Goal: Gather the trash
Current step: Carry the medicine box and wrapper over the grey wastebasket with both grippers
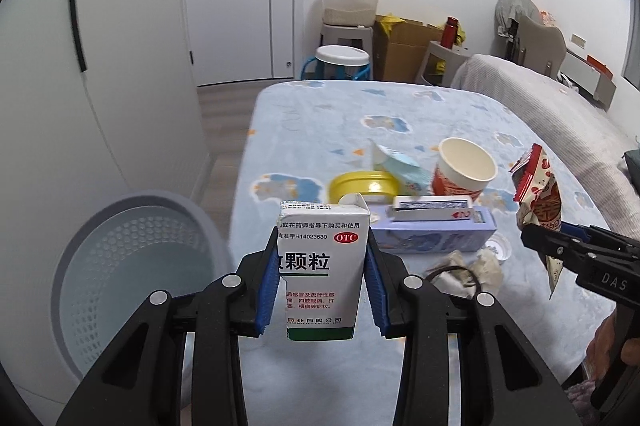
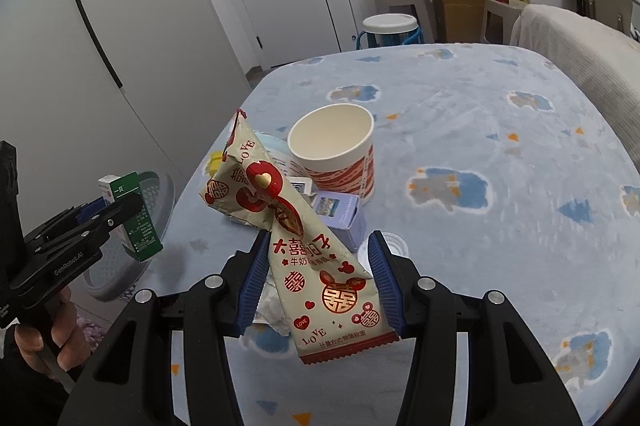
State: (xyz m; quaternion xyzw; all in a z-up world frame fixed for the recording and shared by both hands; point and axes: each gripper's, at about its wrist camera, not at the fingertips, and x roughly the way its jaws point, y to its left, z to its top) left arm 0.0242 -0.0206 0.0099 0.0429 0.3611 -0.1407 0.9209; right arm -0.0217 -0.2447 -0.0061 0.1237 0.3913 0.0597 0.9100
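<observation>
Near the left edge of the blue, cloud-printed tablecloth, the left gripper is clamped on a white and green cardboard medicine box, its blue ribbed pads pressed against both narrow sides. That box stands upright in the jaws, top flap open, lifted off the cloth. Beyond the table's left edge, down on the floor, sits a grey perforated plastic waste basket; the box hangs just to the right of its rim.

Over the near part of the table, the right gripper pinches a crinkled beige and red candy wrapper, which sticks up between the pads and leans to the left, torn end uppermost. From the left wrist view the same wrapper shows at the right edge, held in the air.

On the cloth between the two tools, toward the near left corner, lies a cluster of trash: a white paper cup with red bands standing upright, a yellow round lid to its left, a pale blue crumpled packet between them, a lilac cardboard box lying in front of the cup, and crumpled white tissue just nearer than that box. A small clear plastic cap rests beside the tissue.
</observation>
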